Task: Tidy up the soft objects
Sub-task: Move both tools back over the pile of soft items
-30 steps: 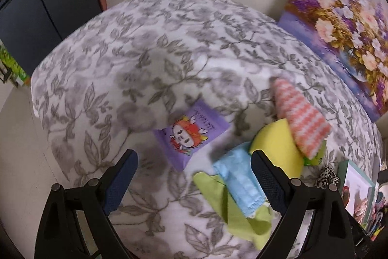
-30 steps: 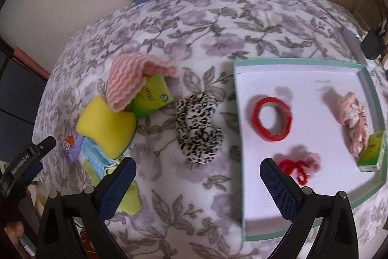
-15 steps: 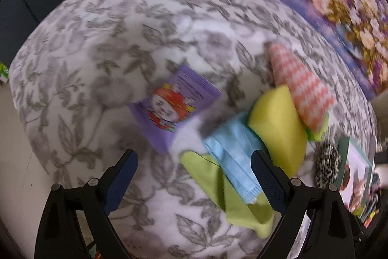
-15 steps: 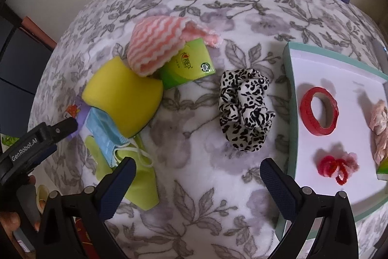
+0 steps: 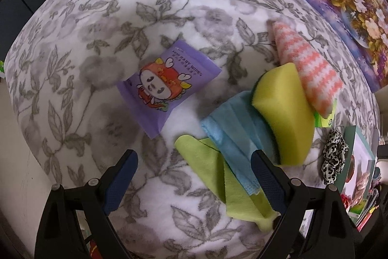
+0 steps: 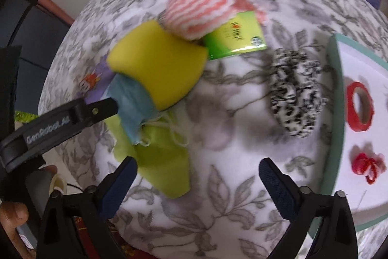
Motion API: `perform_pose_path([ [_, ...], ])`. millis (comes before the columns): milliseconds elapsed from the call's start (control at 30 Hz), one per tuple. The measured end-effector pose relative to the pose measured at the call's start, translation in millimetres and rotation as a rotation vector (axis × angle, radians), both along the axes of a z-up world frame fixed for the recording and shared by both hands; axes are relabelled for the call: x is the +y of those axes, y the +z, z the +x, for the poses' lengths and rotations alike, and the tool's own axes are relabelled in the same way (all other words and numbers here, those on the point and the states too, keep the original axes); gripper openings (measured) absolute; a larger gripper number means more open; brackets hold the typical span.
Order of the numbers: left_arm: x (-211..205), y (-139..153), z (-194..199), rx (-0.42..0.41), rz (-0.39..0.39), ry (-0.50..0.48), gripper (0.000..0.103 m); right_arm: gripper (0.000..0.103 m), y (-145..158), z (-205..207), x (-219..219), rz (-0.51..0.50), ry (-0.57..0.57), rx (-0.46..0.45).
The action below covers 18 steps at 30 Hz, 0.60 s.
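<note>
Floral blanket point(image 5: 101, 40) carries a soft heap around the yellow sponge point(image 5: 283, 111): mask point(image 5: 232, 135) and green cloth point(image 5: 206, 162) below it, purple pack point(image 5: 167, 86) left; left claw point(image 5: 194, 176) gapes empty over the cloth, right claw point(image 6: 197, 181) likewise, wide, nothing held

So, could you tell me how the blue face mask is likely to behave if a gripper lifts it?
The blue face mask looks thin and pleated, so it would probably droop. Its ear loops lie loose and may snag. The yellow sponge rests on one end, so lifting could drag it.
</note>
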<state>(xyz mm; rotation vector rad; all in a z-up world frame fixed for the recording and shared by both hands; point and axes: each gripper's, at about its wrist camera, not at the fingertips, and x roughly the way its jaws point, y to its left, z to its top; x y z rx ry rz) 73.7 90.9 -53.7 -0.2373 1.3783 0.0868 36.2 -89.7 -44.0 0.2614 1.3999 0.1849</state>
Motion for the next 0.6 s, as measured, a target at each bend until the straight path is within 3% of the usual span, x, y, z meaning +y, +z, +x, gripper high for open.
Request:
perform_pose_path([
  [300, 8.0, -0.9, -4.4, 0.011, -0.02, 0.027, 0.094, 0.084, -11.3, -2.8, 22.3, 0.008, 0.07, 0.021],
  [467, 12.5, 1.2, -9.1, 0.011, -0.024, 0.033, 0.094, 0.07, -14.4, -3.8, 29.0, -0.005, 0.097, 0.03],
  [600, 15.6, 1.3, -10.5, 0.016, -0.031, 0.037, 0.094, 0.051, -17.7, -2.8, 34.9, -0.016, 0.102, 0.034],
])
